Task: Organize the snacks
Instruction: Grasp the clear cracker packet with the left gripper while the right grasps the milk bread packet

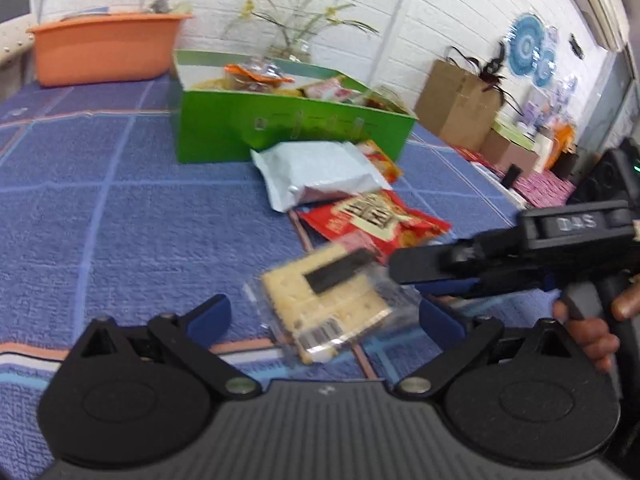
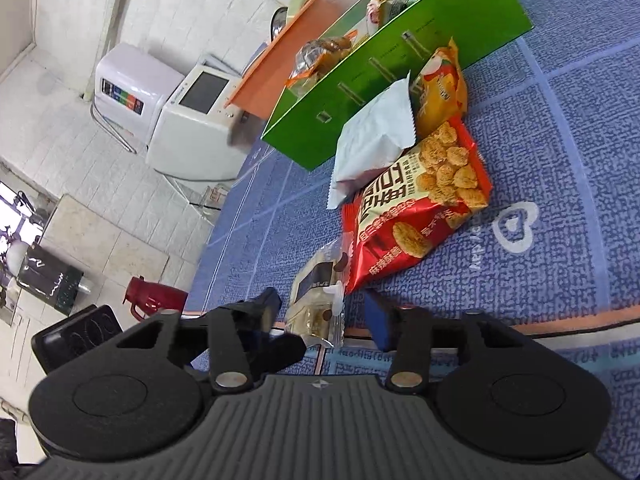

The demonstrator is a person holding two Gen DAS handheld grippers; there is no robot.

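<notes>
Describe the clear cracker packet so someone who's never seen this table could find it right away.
Start at the green box on the blue cloth. Loose snacks trail from it: a white pouch, then a red rice-cracker bag. The cracker packet lies last, the only see-through wrapper, showing pale square crackers under a black label.

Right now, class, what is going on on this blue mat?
A person holds a gripper in each hand over loose snacks beside an open green cardboard box already holding packets. The right gripper straddles a clear-wrapped cracker packet, its jaws not visibly pressing it. The left gripper hangs open near it. A red crisp bag and a white foil pouch lie unpacked.
</notes>
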